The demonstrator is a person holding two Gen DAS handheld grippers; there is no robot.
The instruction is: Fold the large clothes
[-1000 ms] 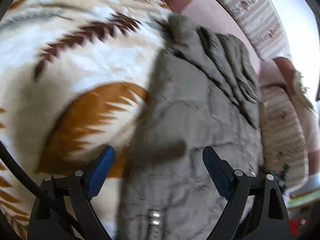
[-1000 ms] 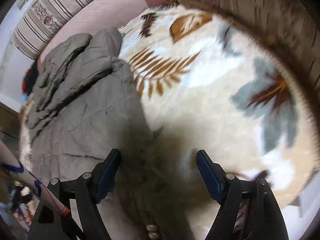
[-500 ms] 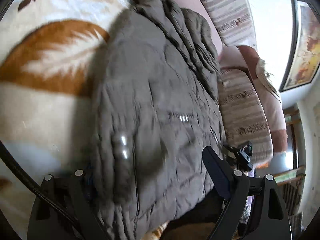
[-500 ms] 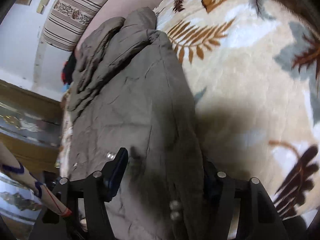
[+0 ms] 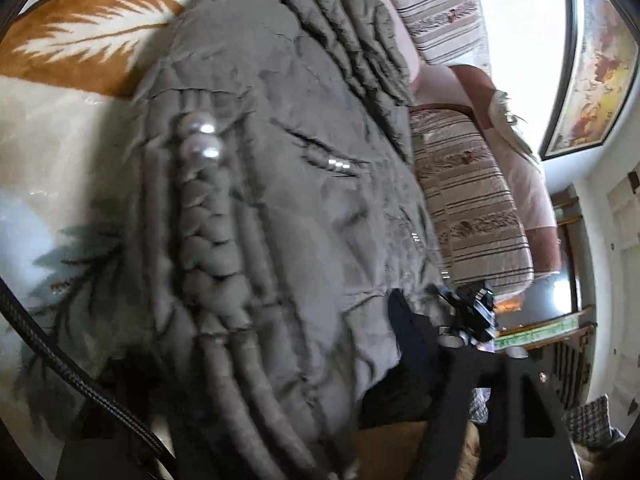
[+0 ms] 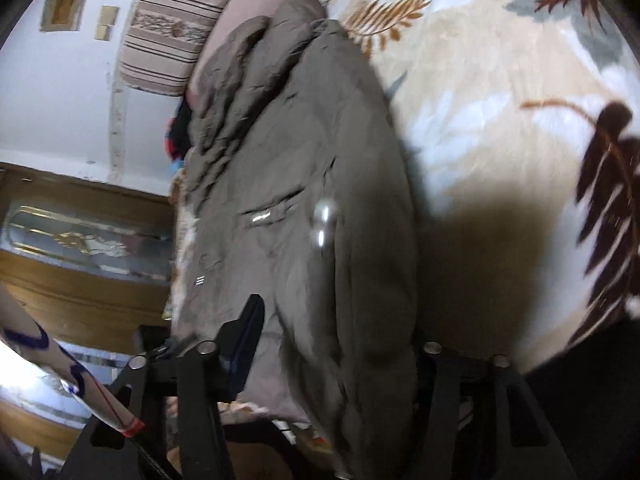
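Note:
A large grey-brown padded jacket (image 5: 280,200) with pearl snaps lies on a leaf-patterned blanket (image 5: 48,120). It fills both wrist views, and in the right wrist view the jacket (image 6: 312,184) runs away from me. My left gripper (image 5: 280,380) straddles the near hem, jaws wide apart; the right finger (image 5: 412,336) shows, the left one is hidden under the cloth. My right gripper (image 6: 332,340) also straddles the hem, jaws apart; its left finger (image 6: 248,332) shows beside the fabric, the right one is covered.
Striped sofa cushions (image 5: 472,208) and a pink sofa back lie beyond the jacket. A framed picture (image 5: 592,56) hangs on the wall at right. A wooden cabinet (image 6: 80,240) stands left in the right wrist view. The blanket (image 6: 500,128) spreads to the right.
Both grippers have moved in toward the jacket's near hem, which now bulges up between their jaws. The jaws stay apart in all frames.

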